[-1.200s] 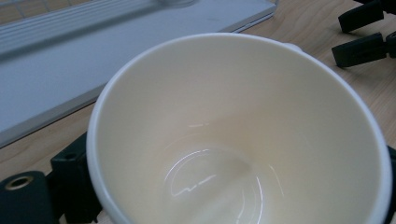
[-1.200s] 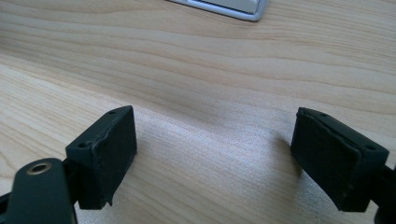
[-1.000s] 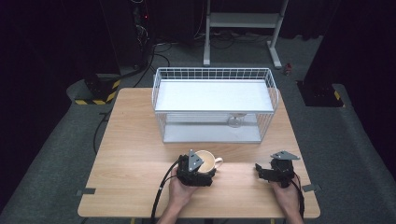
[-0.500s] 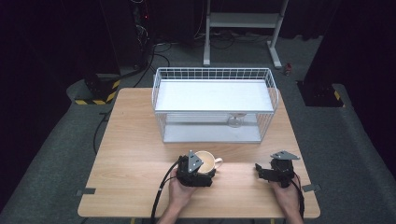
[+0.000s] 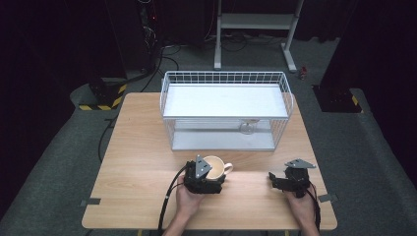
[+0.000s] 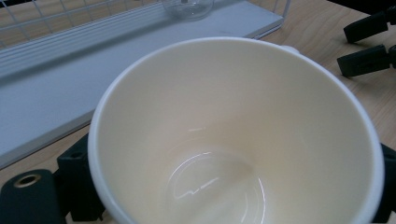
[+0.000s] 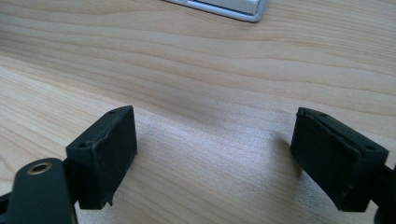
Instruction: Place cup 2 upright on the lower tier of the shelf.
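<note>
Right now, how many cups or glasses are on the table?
2: a cream mug between the left hand-held gripper's jaws at the near edge, and a clear glass on the wire rack's lower shelf.

No legible text, labels, numbers (anywhere in frames).

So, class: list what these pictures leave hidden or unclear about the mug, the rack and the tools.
- Mug: its outer wall and base, cut off in the left gripper view.
- Left tool: pad contact with the mug, hidden by its rim.
- Glass item in the wire rack: too small in the high view.
</note>
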`<action>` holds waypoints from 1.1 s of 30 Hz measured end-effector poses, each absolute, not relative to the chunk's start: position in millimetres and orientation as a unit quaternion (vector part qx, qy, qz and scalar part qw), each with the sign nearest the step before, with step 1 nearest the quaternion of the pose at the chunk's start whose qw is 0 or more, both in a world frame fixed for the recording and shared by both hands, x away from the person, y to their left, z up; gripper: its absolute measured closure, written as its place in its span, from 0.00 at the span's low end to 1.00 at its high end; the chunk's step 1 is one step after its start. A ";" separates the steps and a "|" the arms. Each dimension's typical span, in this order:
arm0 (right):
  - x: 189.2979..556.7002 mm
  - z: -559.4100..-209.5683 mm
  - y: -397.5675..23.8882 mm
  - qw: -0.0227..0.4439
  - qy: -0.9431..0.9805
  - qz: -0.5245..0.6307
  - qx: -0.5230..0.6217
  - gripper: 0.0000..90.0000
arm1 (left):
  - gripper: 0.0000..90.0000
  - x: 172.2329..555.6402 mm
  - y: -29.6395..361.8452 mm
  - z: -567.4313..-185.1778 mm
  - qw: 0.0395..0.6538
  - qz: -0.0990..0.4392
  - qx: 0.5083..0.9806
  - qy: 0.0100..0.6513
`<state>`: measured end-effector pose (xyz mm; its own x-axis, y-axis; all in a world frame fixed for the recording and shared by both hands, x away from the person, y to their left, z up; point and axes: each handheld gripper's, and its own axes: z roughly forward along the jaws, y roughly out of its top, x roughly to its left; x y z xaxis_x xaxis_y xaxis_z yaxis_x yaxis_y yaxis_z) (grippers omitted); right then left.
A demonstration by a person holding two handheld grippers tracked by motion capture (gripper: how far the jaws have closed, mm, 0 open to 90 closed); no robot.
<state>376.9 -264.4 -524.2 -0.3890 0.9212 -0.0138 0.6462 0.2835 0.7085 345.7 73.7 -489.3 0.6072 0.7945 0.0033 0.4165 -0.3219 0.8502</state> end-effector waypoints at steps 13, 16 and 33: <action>377.3 -524.3 -265.0 0.219 0.773 0.316 0.504 0.16 | 0.11 357.4 78.4 -472.1 0.434 0.226 0.782 0.386; 377.3 -524.3 -265.1 0.219 0.773 0.316 0.504 0.16 | 0.11 360.4 80.1 -470.3 0.436 0.222 0.780 0.391; 377.2 -524.2 -264.9 0.218 0.773 0.316 0.505 0.16 | 0.11 379.0 86.9 -462.9 0.432 0.228 0.772 0.406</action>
